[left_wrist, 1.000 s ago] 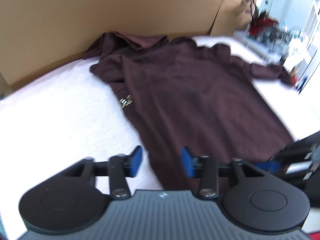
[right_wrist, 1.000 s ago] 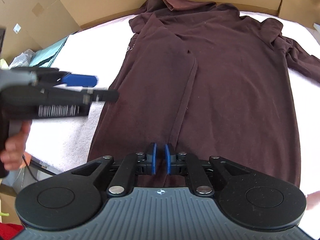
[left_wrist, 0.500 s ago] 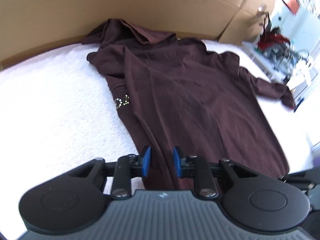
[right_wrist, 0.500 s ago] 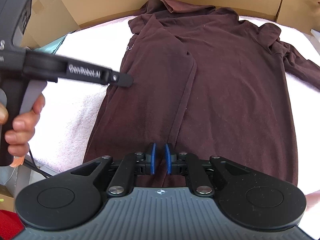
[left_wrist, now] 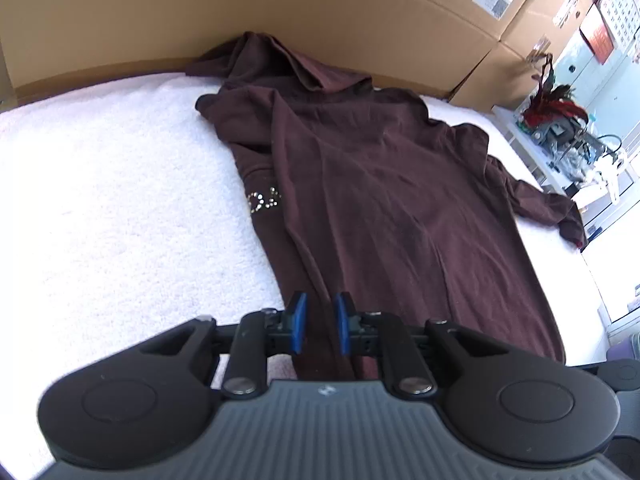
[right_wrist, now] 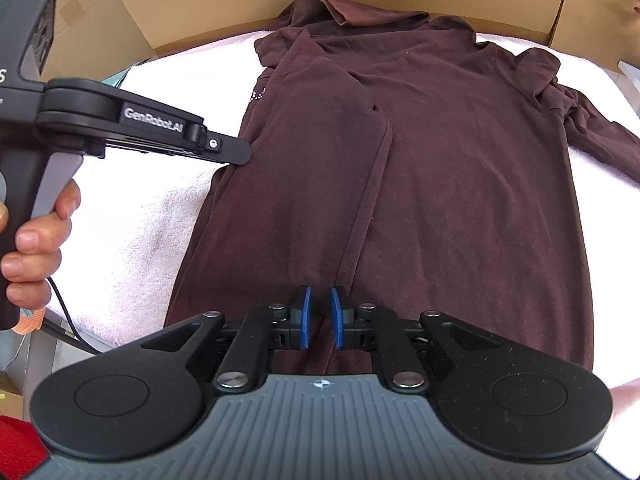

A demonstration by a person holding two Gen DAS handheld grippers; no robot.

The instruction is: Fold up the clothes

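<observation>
A dark brown hooded garment (left_wrist: 380, 200) lies flat on a white towel-covered table (left_wrist: 120, 220), hood at the far end. Its left side is folded inward, with a long strip (right_wrist: 368, 208) running down the middle. The right sleeve (right_wrist: 592, 132) trails off to the right. My left gripper (left_wrist: 320, 328) sits at the garment's lower left edge, its blue pads close together with the folded edge between them. From the right wrist it shows side-on as the left gripper (right_wrist: 236, 152), held by a hand (right_wrist: 36, 232). My right gripper (right_wrist: 320, 316) is shut on the bottom hem by the strip's end.
Cardboard boxes (left_wrist: 280, 20) wall the far side of the table. A cluttered shelf (left_wrist: 560, 120) stands beyond the right end. The table's near edge and a cable (right_wrist: 64, 316) lie at lower left in the right wrist view, beside something red (right_wrist: 16, 440).
The left gripper moved in over the garment's left edge and its pads closed from wide apart to a narrow gap. The right gripper stayed shut at the hem.
</observation>
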